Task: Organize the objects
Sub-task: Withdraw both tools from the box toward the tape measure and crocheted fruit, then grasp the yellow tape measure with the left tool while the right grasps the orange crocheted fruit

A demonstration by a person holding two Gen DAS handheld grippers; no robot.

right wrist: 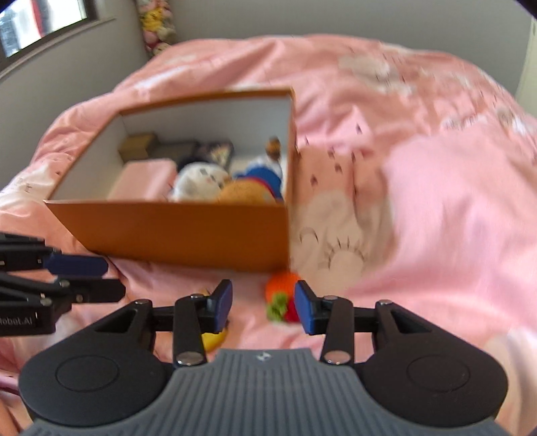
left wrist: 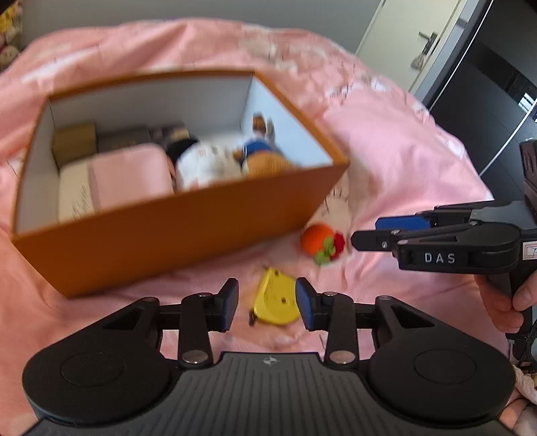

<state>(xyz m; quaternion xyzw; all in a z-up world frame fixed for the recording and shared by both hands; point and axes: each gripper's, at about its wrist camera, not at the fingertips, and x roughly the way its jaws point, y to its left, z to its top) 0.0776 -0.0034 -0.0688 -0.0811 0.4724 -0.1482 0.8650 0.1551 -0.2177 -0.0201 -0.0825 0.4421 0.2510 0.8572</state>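
Note:
An open orange box (left wrist: 188,231) (right wrist: 188,231) sits on a pink bedspread, holding a pink case (left wrist: 131,177), a white plush (left wrist: 204,164) and other soft toys. A yellow tape measure (left wrist: 275,300) lies on the bed in front of the box, between the open fingers of my left gripper (left wrist: 267,303). An orange and red knitted fruit toy (left wrist: 322,243) (right wrist: 280,295) lies to its right, between the open fingers of my right gripper (right wrist: 263,307). The right gripper also shows in the left wrist view (left wrist: 372,231), just right of the fruit toy. The left gripper shows in the right wrist view (right wrist: 100,278).
The pink bedspread (left wrist: 402,151) (right wrist: 419,201) covers the whole bed, with folds around the box. A door with a handle (left wrist: 426,43) stands at the far right. Plush toys (right wrist: 157,26) sit by the wall and a window (right wrist: 40,20) is at the upper left.

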